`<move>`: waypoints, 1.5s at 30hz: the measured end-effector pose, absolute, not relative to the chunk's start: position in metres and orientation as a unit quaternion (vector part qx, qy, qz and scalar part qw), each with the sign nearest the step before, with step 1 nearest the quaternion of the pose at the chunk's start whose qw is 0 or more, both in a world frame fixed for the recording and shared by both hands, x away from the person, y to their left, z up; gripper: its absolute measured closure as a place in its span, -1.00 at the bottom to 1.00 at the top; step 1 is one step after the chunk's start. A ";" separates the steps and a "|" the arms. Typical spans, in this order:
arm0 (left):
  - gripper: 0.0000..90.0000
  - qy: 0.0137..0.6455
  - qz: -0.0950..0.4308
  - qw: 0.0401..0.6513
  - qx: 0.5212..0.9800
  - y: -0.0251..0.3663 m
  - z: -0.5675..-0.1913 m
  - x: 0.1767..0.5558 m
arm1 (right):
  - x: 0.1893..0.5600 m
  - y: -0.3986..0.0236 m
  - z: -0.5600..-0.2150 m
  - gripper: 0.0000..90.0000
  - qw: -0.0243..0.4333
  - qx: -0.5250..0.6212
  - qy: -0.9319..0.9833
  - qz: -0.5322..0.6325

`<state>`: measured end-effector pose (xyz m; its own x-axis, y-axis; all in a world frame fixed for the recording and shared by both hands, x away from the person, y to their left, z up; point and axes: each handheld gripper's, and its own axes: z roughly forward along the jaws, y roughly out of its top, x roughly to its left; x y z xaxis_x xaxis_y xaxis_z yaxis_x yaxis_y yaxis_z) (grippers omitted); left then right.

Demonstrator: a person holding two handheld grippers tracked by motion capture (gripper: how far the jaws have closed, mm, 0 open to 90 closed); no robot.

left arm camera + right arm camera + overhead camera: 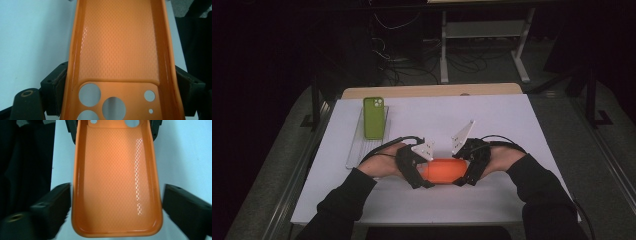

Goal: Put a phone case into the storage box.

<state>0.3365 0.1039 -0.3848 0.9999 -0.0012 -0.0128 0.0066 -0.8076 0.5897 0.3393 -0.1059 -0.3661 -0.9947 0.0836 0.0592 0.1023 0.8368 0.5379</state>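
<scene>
Near the table's [512,120] front edge, midway along: orange phone case [443,171], long axis left–right. Camera-hole end clamped in left gripper [417,170]; plain end between right gripper's [469,167] spread jaws — not gripping.

No readable text, label, brand, number or sign appears in any of the three views.
</scene>
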 end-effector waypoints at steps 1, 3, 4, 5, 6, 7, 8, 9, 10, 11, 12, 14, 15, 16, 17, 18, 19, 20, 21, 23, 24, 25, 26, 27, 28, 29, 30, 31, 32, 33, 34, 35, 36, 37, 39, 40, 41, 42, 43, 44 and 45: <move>-0.64 0.006 -0.003 0.310 0.951 0.104 -0.385 0.337 | 0.340 -0.107 -0.366 -0.99 0.017 -0.054 -0.956 -0.286; -0.64 0.015 0.004 0.307 0.951 0.104 -0.384 0.338 | 0.341 -0.109 -0.365 -1.00 0.014 -0.064 -0.951 -0.301; -0.64 0.027 0.005 0.311 0.950 0.105 -0.384 0.337 | 0.341 -0.111 -0.365 -1.00 0.014 -0.073 -0.948 -0.309; -0.64 0.032 0.008 0.310 0.950 0.105 -0.385 0.338 | 0.342 -0.114 -0.364 -1.00 0.012 -0.079 -0.945 -0.318; -0.64 0.036 0.010 0.309 0.950 0.105 -0.385 0.337 | 0.341 -0.117 -0.363 -1.00 0.011 -0.098 -0.942 -0.320; -0.64 0.040 0.012 0.307 0.951 0.106 -0.385 0.337 | 0.342 -0.120 -0.361 -1.00 0.008 -0.110 -0.939 -0.325; -0.64 0.045 0.015 0.306 0.951 0.106 -0.386 0.337 | 0.342 -0.123 -0.361 -1.00 0.006 -0.116 -0.935 -0.335; -0.64 0.052 0.016 0.306 0.951 0.107 -0.386 0.337 | 0.345 -0.126 -0.361 -1.00 -0.011 -0.113 -0.931 -0.347; -0.64 0.061 0.020 0.305 0.950 0.107 -0.387 0.337 | 0.345 -0.129 -0.361 -1.00 -0.025 -0.122 -0.927 -0.355; -0.64 0.069 0.024 0.303 0.950 0.107 -0.387 0.337 | 0.346 -0.132 -0.362 -1.00 -0.029 -0.135 -0.924 -0.357; -0.64 0.081 0.026 0.299 0.950 0.107 -0.388 0.337 | 0.345 -0.136 -0.362 -1.00 -0.036 -0.148 -0.921 -0.358; -0.64 0.099 0.032 0.295 0.950 0.107 -0.390 0.338 | 0.345 -0.141 -0.365 -1.00 -0.045 -0.175 -0.913 -0.366; -0.64 0.107 0.040 0.290 0.950 0.107 -0.391 0.338 | 0.343 -0.143 -0.367 -1.00 -0.046 -0.196 -0.907 -0.370; -0.64 0.121 0.046 0.280 0.951 0.107 -0.392 0.338 | 0.342 -0.146 -0.368 -1.00 -0.048 -0.212 -0.901 -0.374; -0.64 0.127 0.051 0.274 0.952 0.108 -0.392 0.339 | 0.340 -0.148 -0.370 -1.00 -0.041 -0.235 -0.891 -0.386; -0.64 0.138 0.058 0.271 0.951 0.108 -0.393 0.340 | 0.339 -0.149 -0.372 -1.00 -0.039 -0.249 -0.885 -0.391; -0.64 0.149 0.062 0.268 0.950 0.108 -0.393 0.341 | 0.338 -0.151 -0.374 -1.00 -0.046 -0.262 -0.880 -0.393; -0.64 0.161 0.064 0.267 0.948 0.108 -0.393 0.342 | 0.337 -0.153 -0.376 -1.00 -0.055 -0.271 -0.874 -0.400; -0.64 0.179 0.066 0.276 0.942 0.108 -0.394 0.342 | 0.337 -0.154 -0.379 -1.00 -0.061 -0.277 -0.868 -0.407; -0.65 0.202 0.071 0.280 0.936 0.110 -0.395 0.343 | 0.333 -0.155 -0.384 -1.00 -0.061 -0.302 -0.858 -0.411; -0.65 0.212 0.073 0.282 0.933 0.111 -0.395 0.343 | 0.331 -0.155 -0.387 -1.00 -0.065 -0.311 -0.853 -0.414; -0.65 0.221 0.076 0.283 0.930 0.112 -0.395 0.343 | 0.330 -0.154 -0.390 -1.00 -0.070 -0.316 -0.850 -0.416; -0.65 0.227 0.079 0.283 0.929 0.112 -0.395 0.343 | 0.328 -0.153 -0.392 -1.00 -0.073 -0.326 -0.844 -0.419; -0.65 0.228 0.081 0.279 0.929 0.114 -0.395 0.344 | 0.326 -0.152 -0.394 -1.00 -0.080 -0.333 -0.838 -0.424; -0.65 0.237 0.083 0.282 0.926 0.114 -0.395 0.344 | 0.323 -0.150 -0.396 -1.00 -0.078 -0.344 -0.830 -0.432; -0.65 0.241 0.083 0.281 0.925 0.115 -0.395 0.345 | 0.322 -0.149 -0.399 -1.00 -0.080 -0.350 -0.824 -0.439; -0.65 0.249 0.082 0.284 0.922 0.115 -0.395 0.345 | 0.321 -0.148 -0.401 -1.00 -0.085 -0.357 -0.818 -0.442; -0.65 0.251 0.082 0.288 0.920 0.116 -0.395 0.345 | 0.319 -0.146 -0.403 -1.00 -0.088 -0.367 -0.812 -0.446; -0.65 0.251 0.080 0.288 0.921 0.117 -0.394 0.345 | 0.318 -0.146 -0.406 -1.00 -0.091 -0.371 -0.806 -0.452; -0.65 0.253 0.080 0.291 0.919 0.118 -0.394 0.345 | 0.317 -0.145 -0.408 -1.00 -0.094 -0.377 -0.801 -0.456; -0.65 0.255 0.082 0.295 0.917 0.118 -0.395 0.345 | 0.317 -0.145 -0.410 -1.00 -0.093 -0.380 -0.800 -0.454; -0.65 0.253 0.084 0.294 0.918 0.118 -0.395 0.345 | 0.317 -0.144 -0.411 -1.00 -0.099 -0.375 -0.802 -0.455; -0.65 0.253 0.084 0.294 0.918 0.118 -0.395 0.345 | 0.317 -0.143 -0.412 -1.00 -0.101 -0.378 -0.801 -0.453; -0.65 0.252 0.083 0.294 0.918 0.118 -0.396 0.345 | 0.317 -0.143 -0.412 -1.00 -0.105 -0.380 -0.799 -0.453; -0.65 0.249 0.081 0.290 0.921 0.118 -0.396 0.345 | 0.318 -0.143 -0.413 -1.00 -0.115 -0.378 -0.798 -0.456; -0.65 0.248 0.080 0.292 0.920 0.118 -0.396 0.345 | 0.317 -0.142 -0.412 -1.00 -0.122 -0.375 -0.799 -0.454; -0.65 0.248 0.080 0.294 0.920 0.117 -0.396 0.344 | 0.316 -0.141 -0.412 -1.00 -0.133 -0.369 -0.803 -0.448; -0.65 0.248 0.082 0.293 0.920 0.117 -0.396 0.344 | 0.315 -0.140 -0.412 -1.00 -0.142 -0.363 -0.807 -0.444; -0.65 0.245 0.084 0.292 0.921 0.117 -0.396 0.345 | 0.314 -0.139 -0.413 -1.00 -0.150 -0.356 -0.810 -0.441; -0.65 0.245 0.082 0.293 0.921 0.117 -0.396 0.345 | 0.313 -0.139 -0.413 -1.00 -0.159 -0.350 -0.813 -0.437; -0.65 0.245 0.080 0.294 0.920 0.117 -0.396 0.345 | 0.312 -0.137 -0.413 -1.00 -0.166 -0.347 -0.815 -0.434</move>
<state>0.3446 0.1170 -0.3956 0.8669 0.4985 0.0031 0.4047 -0.7073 0.5796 0.3123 -0.1375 -0.4130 -0.7049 0.7087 0.0308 0.4208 0.3829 0.8224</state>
